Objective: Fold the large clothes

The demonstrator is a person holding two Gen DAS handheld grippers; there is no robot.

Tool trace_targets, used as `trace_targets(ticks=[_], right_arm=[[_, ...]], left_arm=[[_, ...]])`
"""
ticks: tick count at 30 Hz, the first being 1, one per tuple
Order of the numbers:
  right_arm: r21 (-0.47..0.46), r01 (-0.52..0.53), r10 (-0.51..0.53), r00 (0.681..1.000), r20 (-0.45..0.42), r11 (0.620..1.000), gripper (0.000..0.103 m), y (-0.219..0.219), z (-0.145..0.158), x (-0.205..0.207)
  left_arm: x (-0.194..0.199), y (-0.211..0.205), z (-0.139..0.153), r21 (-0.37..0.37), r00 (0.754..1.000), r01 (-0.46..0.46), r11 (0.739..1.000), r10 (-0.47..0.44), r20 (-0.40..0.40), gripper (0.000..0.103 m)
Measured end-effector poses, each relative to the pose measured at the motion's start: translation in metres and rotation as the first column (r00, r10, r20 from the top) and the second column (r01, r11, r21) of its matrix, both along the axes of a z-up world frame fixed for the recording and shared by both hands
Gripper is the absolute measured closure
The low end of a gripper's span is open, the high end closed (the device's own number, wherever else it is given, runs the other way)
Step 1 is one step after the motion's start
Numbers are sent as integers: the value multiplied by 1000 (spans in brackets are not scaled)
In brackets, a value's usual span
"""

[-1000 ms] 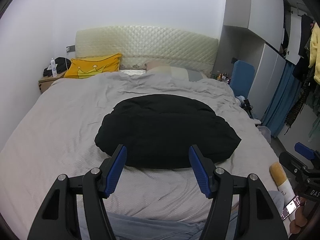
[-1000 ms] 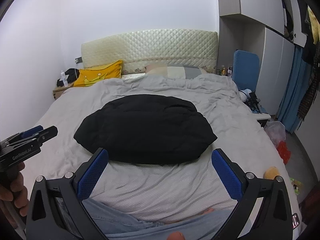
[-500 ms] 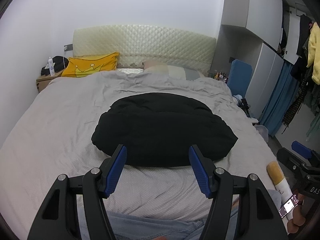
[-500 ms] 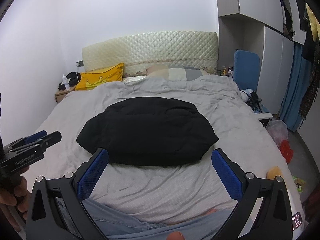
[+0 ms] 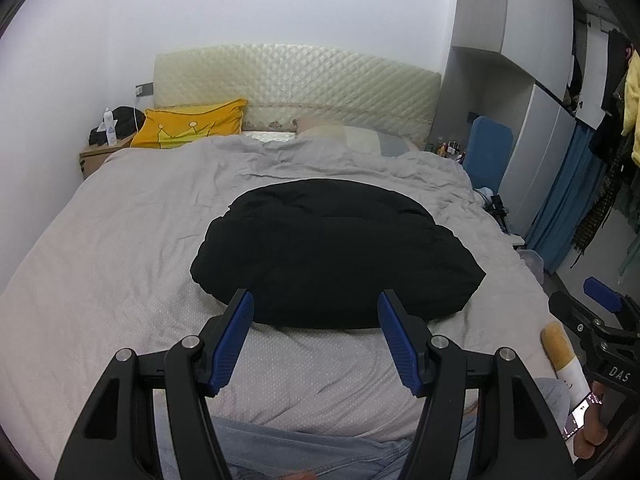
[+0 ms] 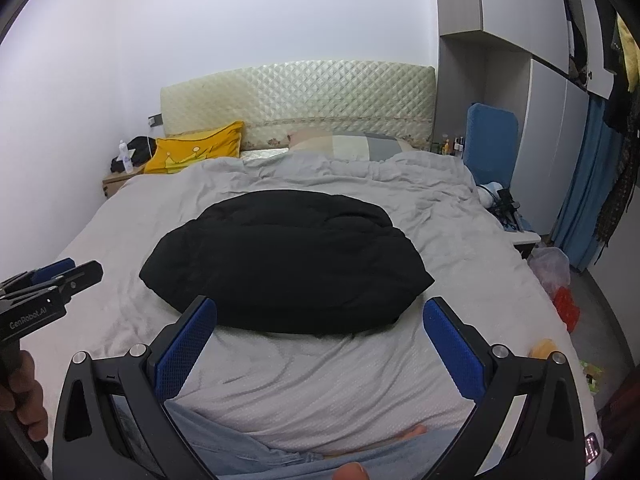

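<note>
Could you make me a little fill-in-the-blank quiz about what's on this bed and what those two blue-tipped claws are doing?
1. The big garment lying on the bed is ____ in colour.
2. The cushion by the headboard, printed with a crown, is ____.
3. Both the left gripper and the right gripper have their jaws ____, holding nothing.
4. The pads on the gripper fingers are coloured ____.

Missing words: black; yellow; open; blue

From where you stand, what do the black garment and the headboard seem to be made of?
The black garment looks like matte, padded fabric, perhaps a puffer coat: it lies puffy with soft quilt lines. The headboard looks like cream quilted leatherette: its diamond stitching has a slight sheen.
</note>
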State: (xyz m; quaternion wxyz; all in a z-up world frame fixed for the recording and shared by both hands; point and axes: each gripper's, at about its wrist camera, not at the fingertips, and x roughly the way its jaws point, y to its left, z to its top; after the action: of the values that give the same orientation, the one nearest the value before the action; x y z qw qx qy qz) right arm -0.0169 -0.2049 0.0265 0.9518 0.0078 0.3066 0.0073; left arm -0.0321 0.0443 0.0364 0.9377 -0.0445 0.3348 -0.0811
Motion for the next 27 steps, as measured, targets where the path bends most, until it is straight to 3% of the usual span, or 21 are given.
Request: trace_targets(ticks=[27], right_arm=[[13,-1,1,1000,14,1000,0,0,7,-2]], left_arm=[[-10,-5,6,-3,1000,11,1000,-11,19,38]])
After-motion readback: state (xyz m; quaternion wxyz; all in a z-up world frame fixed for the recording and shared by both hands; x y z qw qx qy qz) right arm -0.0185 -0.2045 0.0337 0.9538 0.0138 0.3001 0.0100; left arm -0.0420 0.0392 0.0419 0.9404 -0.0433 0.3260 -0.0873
